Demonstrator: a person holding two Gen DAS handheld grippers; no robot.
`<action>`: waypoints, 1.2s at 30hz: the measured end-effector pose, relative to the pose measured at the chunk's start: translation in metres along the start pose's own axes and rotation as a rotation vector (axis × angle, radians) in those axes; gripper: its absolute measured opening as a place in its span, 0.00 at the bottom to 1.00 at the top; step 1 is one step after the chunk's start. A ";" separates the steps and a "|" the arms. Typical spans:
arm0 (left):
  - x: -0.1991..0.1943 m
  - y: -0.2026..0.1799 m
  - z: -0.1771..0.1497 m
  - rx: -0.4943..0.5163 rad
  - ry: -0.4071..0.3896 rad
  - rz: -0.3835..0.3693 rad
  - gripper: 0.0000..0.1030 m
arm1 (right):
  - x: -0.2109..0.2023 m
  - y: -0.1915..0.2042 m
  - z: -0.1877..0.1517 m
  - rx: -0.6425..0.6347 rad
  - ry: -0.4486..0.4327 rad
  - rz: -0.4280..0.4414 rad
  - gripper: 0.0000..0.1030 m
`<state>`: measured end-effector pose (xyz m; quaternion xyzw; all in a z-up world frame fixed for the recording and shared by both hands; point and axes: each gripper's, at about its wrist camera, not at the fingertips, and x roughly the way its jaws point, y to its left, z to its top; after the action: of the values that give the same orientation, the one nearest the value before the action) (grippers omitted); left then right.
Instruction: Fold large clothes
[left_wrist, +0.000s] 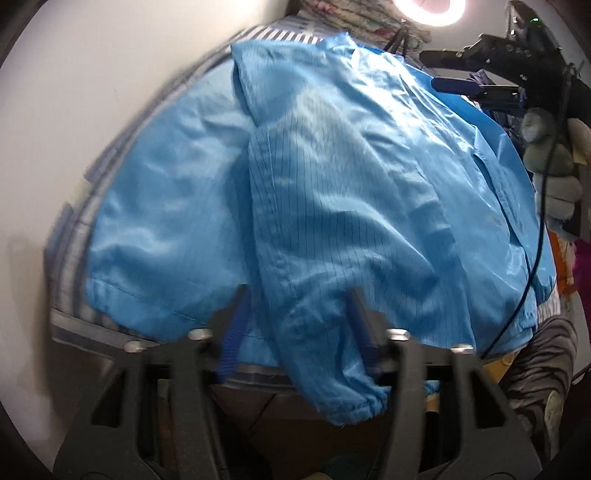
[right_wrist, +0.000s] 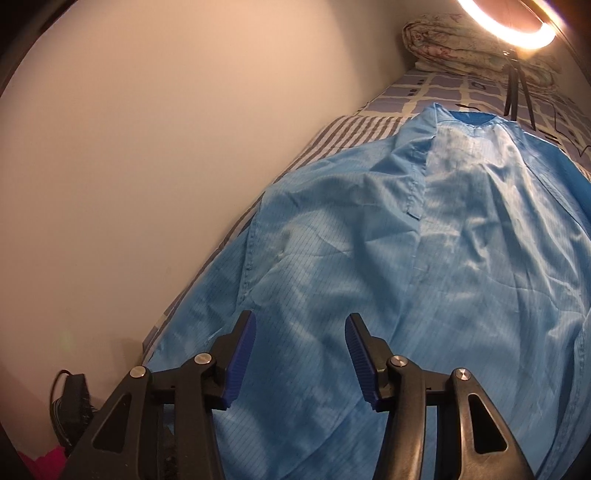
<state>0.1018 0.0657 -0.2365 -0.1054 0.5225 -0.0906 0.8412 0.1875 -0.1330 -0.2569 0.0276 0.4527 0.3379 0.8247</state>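
One blue garment (right_wrist: 406, 258), one ring light (right_wrist: 517, 33), one rolled quilt (right_wrist: 461, 48), perhaps one plush toy (left_wrist: 550, 155), two tools.

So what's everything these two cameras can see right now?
blue garment: one, light blue, spread on the bed, a sleeve hanging over the near edge
bed sheet: one, striped and checked, under the garment
rolled quilt: one, pale floral, far end of bed
ring light: one, glowing, on black tripod
wall: plain, beside the bed
left gripper: black, blue pads, sleeve between its fingers
right gripper: black, blue pads, open above the garment
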 end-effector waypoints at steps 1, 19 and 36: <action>0.005 -0.002 0.000 0.004 0.017 -0.016 0.02 | 0.003 0.001 -0.001 -0.003 0.009 -0.005 0.52; -0.034 0.017 -0.011 -0.031 -0.074 0.077 0.00 | 0.085 -0.075 0.001 0.252 0.078 -0.150 0.56; -0.053 0.026 -0.018 -0.010 -0.144 0.232 0.00 | 0.065 -0.049 -0.017 0.100 0.133 -0.147 0.01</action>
<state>0.0630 0.1032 -0.2056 -0.0549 0.4700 0.0177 0.8808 0.2246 -0.1372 -0.3317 0.0130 0.5235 0.2544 0.8130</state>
